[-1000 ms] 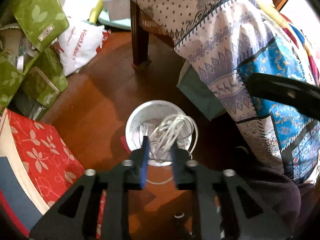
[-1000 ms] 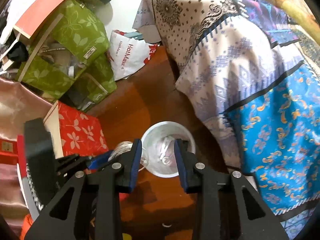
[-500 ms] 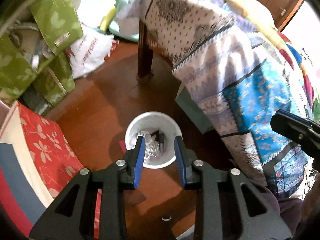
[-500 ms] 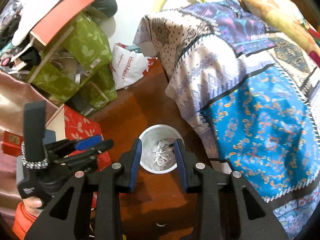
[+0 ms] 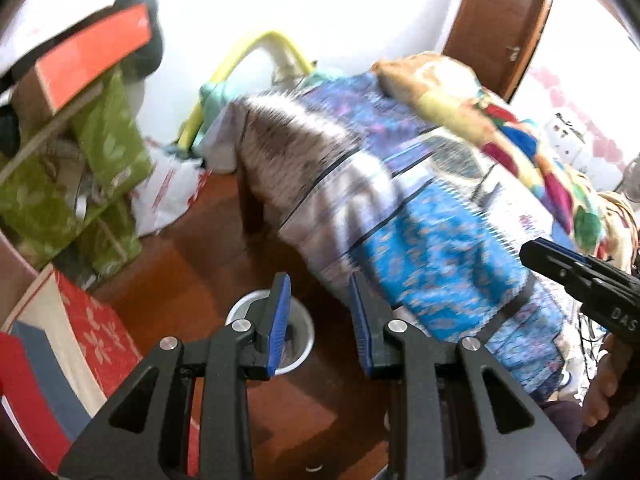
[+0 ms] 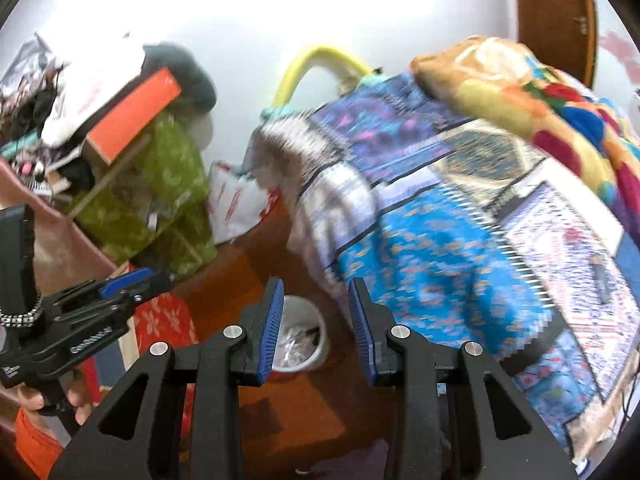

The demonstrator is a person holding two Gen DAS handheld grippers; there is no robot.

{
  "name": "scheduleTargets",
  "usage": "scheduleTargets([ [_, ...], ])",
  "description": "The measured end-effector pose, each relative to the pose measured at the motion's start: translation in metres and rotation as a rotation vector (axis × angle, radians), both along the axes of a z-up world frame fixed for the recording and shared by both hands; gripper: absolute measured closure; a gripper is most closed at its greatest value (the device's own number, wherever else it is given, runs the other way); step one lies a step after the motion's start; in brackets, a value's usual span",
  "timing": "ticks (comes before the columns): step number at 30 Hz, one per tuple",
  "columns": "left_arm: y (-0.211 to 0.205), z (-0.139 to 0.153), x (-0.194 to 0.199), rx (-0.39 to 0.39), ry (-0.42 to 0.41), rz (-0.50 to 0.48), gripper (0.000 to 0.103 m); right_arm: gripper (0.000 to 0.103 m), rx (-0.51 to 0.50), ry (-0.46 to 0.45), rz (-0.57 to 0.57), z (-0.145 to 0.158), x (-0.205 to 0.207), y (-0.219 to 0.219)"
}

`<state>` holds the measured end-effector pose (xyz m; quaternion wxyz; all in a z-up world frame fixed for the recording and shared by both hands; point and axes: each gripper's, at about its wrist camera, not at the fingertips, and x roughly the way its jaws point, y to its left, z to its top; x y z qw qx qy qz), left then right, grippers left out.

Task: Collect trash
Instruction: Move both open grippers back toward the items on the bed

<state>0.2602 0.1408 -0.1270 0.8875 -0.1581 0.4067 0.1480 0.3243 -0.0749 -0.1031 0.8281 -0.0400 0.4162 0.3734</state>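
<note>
A white trash bin stands on the brown wooden floor, low in both wrist views; in the right wrist view the trash bin holds pale crumpled trash. My left gripper is open and empty, high above the bin. My right gripper is open and empty, also well above the bin. Each gripper shows in the other's view: the left gripper at the left edge, the right gripper at the right edge.
A bed with a blue patterned quilt fills the right side. Green fabric bags, a white plastic bag and a red floral box crowd the left. A brown door is at the back.
My left gripper let go of the white cable, which dropped into the bin, and opened. Both grippers then rose and tilted up, away from the bin.
</note>
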Motion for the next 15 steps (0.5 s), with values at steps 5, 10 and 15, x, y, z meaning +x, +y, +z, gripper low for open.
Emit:
scheduleTargets([
  [5, -0.041, 0.033, 0.018, 0.042, -0.072, -0.070, 0.066, 0.073, 0.008, -0.077, -0.100, 0.022, 0.010, -0.054],
  [10, -0.085, 0.049, 0.049, 0.041, -0.123, -0.147, 0.062, 0.072, -0.011, -0.134, -0.199, 0.035, 0.024, -0.109],
  [15, -0.128, 0.047, 0.086, 0.013, -0.134, -0.217, 0.058, 0.068, -0.049, -0.150, -0.279, 0.032, 0.038, -0.156],
])
